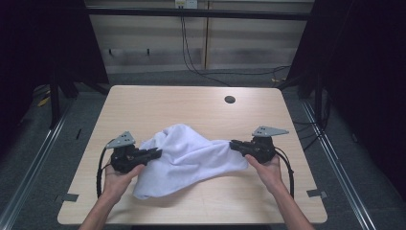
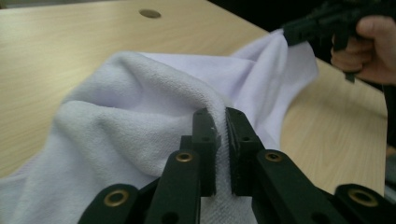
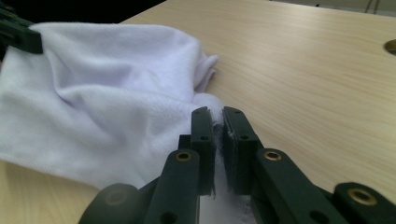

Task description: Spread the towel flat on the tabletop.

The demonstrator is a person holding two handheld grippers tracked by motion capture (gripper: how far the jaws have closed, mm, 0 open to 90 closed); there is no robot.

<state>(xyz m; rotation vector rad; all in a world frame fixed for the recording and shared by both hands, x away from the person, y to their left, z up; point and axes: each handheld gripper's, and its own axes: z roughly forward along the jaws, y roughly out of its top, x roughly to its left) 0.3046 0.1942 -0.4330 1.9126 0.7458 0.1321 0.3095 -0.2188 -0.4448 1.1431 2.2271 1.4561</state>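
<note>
**Towel clamped at both ends, mid-worktop**

White towel lies across centre of light wood worktop, nearer the person's edge. Cloth is bunched and creased, w/ a raised fold at its far side; near-left corner droops flat onto the worktop.

L gripper: jaws clamped on towel's left edge; in left gripper view a fold of cloth sits pinched between the two black jaws, narrow gap only. L hand holds the gripper body, grey plate on top.

R gripper: jaws clamped on towel's right edge; right gripper view shows thin cloth edge nipped between the jaws. R hand holds it from below.

Towel spans between both grippers, its right end lifted off the worktop. Round cable hole sits at far side, well apart from towel.
</note>
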